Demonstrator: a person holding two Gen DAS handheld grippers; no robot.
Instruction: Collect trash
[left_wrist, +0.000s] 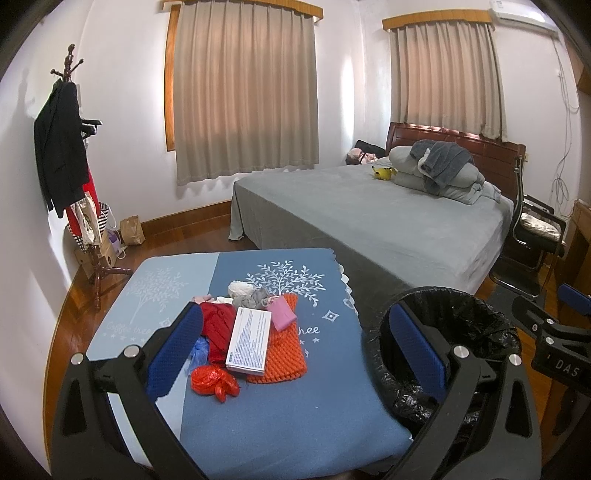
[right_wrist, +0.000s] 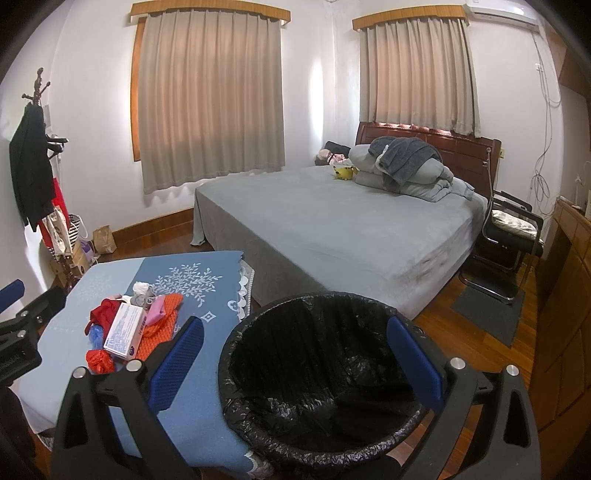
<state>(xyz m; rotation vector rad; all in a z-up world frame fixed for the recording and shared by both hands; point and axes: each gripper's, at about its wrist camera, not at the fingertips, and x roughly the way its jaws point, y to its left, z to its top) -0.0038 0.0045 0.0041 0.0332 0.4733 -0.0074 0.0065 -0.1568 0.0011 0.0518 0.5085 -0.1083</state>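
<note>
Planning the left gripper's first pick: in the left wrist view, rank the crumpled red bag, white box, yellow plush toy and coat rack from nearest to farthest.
From the left gripper:
1. Red bag, table front.
2. White box, just behind.
3. Coat rack, left wall.
4. Yellow plush toy, far on the bed.

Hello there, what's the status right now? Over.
Left tool open, empty, above the table. Right tool open, empty, above the black-lined bin. Trash pile untouched on table. Nothing blocking.

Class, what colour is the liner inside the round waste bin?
The bin liner is glossy black, clearest in the right wrist view.
</note>
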